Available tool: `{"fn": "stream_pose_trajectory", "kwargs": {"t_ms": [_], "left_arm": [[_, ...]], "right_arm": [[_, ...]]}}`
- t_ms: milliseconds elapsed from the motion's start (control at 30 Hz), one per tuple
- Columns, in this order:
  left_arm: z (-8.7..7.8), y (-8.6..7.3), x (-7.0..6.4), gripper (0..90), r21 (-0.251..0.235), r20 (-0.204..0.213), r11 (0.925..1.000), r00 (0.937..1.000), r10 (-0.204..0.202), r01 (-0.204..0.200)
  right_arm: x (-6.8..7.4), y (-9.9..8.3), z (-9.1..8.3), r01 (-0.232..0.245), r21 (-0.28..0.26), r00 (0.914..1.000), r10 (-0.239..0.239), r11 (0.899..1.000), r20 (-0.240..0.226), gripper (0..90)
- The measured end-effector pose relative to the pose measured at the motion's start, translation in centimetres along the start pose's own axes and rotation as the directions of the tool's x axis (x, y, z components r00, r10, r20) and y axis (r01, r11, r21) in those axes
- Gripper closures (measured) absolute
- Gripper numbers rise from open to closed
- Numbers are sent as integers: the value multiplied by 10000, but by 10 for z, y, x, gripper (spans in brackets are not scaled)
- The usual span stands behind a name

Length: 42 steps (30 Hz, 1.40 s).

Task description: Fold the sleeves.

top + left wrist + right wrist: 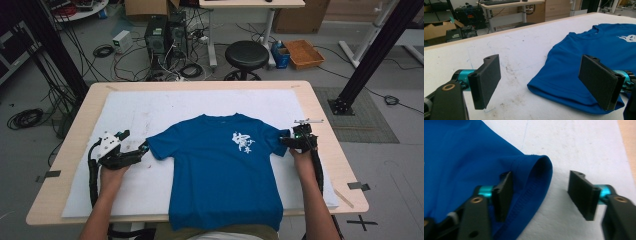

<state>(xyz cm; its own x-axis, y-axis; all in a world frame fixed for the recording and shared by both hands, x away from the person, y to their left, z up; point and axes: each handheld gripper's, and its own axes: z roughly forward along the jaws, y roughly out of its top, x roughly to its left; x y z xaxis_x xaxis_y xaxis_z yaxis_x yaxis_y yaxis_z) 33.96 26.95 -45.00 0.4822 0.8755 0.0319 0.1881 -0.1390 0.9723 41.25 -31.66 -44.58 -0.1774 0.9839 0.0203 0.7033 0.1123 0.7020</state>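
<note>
I see the left gripper point(540, 82) with its jaws set wide apart. Nothing is held between them. Its right jaw stands over the hem of the near sleeve of the blue T-shirt point(596, 57); its left jaw stands over the bare white mat point(524, 47). I cannot tell whether either jaw touches the surface.

The right gripper point(540, 195) is also wide open and holds nothing. In the right gripper view, its left jaw stands over the sleeve fabric just inside the stitched hem, and its right jaw stands over bare white mat, apart from the cloth. The open sleeve cuff lies between the two jaws, nearer the left one.

In the high view, the blue T-shirt point(222, 165) lies flat, front up, on the white mat point(150, 107) covering the wooden table point(320, 115). Its collar points to the far side and its bottom hem hangs over the near edge. A white print point(243, 142) sits on the chest. The left gripper point(142, 149) is at the left sleeve tip and the right gripper point(286, 140) is at the right sleeve tip.

Beyond the far table edge stand a black stool point(246, 56), computer towers point(164, 34) with loose cables, and an orange tray point(303, 53) on the floor. Nothing lies on the mat between the grippers and the shirt.
</note>
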Motion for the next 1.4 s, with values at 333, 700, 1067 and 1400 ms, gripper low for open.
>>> {"fn": "stream_pose_trajectory", "kwargs": {"t_ms": [333,700,1067,1400], "left_arm": [[1,0,0,183,10,-11,10000,10000,-8,8],[1,0,0,186,94,-1,10000,10000,21,-21],[1,1,-1,186,121,34,9999,10000,38,-38],[2,1,0,186,189,35,9998,10000,27,-28]], "right_arm": [[5,1,-2,844,-85,9936,-848,9964,-740,883],[63,27,-30,1627,-2089,9366,-2175,9643,-2747,889],[76,31,-29,1197,-2712,9071,-2163,9550,-3610,762],[77,6,-4,3440,-68,8516,-3151,9389,-4189,850]]}}
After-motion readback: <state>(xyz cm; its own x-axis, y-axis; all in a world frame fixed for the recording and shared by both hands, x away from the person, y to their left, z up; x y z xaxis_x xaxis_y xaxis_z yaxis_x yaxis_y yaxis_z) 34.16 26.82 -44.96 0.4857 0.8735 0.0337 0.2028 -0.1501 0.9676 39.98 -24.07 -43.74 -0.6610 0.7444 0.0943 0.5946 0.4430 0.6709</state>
